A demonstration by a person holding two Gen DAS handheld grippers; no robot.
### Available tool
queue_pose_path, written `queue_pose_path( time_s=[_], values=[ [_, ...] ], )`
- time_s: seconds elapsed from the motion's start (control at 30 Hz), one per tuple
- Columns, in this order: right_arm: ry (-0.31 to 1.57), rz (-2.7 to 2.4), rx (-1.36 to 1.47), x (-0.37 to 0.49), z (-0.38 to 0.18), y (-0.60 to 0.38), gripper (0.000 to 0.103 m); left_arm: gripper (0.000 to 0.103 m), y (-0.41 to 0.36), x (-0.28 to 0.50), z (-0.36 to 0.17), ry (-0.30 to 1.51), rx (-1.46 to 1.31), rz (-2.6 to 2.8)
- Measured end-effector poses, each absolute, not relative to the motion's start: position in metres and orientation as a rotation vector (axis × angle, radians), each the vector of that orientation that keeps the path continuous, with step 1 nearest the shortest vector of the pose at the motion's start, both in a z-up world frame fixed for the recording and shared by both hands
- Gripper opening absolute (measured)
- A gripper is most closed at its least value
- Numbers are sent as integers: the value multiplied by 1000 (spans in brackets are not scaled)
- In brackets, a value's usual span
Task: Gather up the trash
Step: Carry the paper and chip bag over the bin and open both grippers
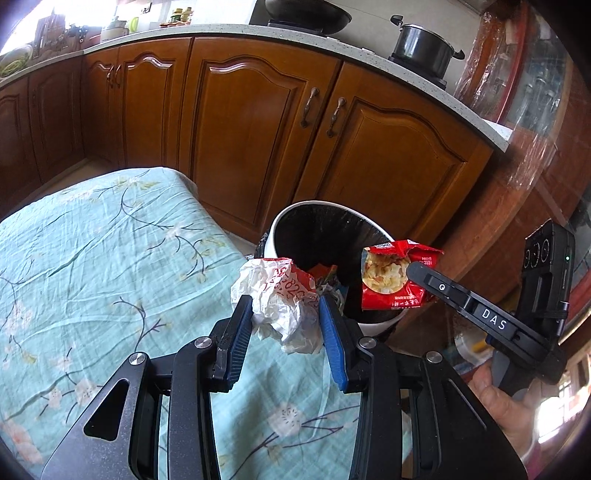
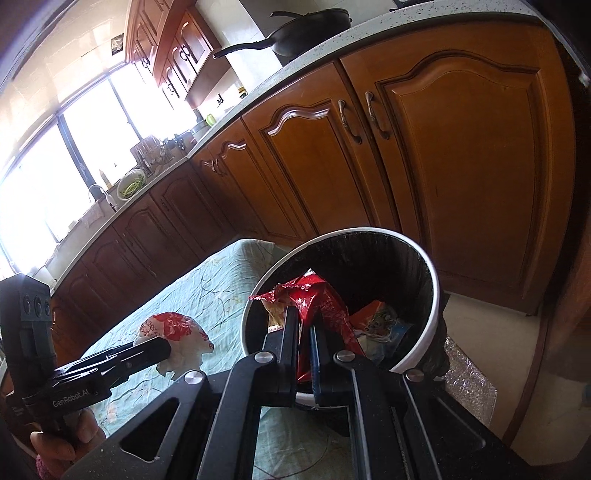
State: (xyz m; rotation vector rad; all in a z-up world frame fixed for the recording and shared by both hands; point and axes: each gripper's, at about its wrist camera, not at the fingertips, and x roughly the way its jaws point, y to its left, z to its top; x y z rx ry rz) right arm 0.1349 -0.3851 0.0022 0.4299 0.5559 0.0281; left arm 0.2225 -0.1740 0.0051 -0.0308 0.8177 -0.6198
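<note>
While the red snack bag [image 2: 317, 295] hangs over the mouth of the trash bin [image 2: 436, 280], the right gripper [image 2: 304, 332] has it pinched tight, jaws drawn narrow on the crinkled foil. From the left wrist view that same bag [image 1: 391, 277] shows a torn, ragged top and a picture of pale chips on its front, held above the bin's near right rim. Over on the left, the left gripper [image 1: 284, 317] clamps a crumpled white wrapper [image 1: 284, 302] with red print, its blue ribbed pads [image 1: 332, 332] pressing either side of the wad. That wrapper sits just at the near left edge of the bin, over the right end of the table. The bin is round, white on the outside, lined with a glossy black bag, and more colourful packaging [image 2: 384, 325] lies down inside it. Beneath both grippers spreads a wrinkled teal tablecloth [image 1: 92, 258] printed with branches and blossoms. Farther back stand varnished wooden cabinets [image 1: 258, 129] with arched panel doors under a speckled countertop [image 1: 221, 31], where a black wok [image 1: 306, 14] and a lidded dark pot [image 1: 421, 48] rest.
</note>
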Motion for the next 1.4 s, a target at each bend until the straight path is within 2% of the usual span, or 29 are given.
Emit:
queue_pose_path(
  time_s=[0.6, 1.4],
  values=[
    [583, -8, 387, 153, 2, -404, 5, 35, -241, 249, -4, 850, 54, -655],
    [653, -3, 369, 174, -6, -413, 6, 35, -269, 262, -22, 900, 106, -638]
  ],
)
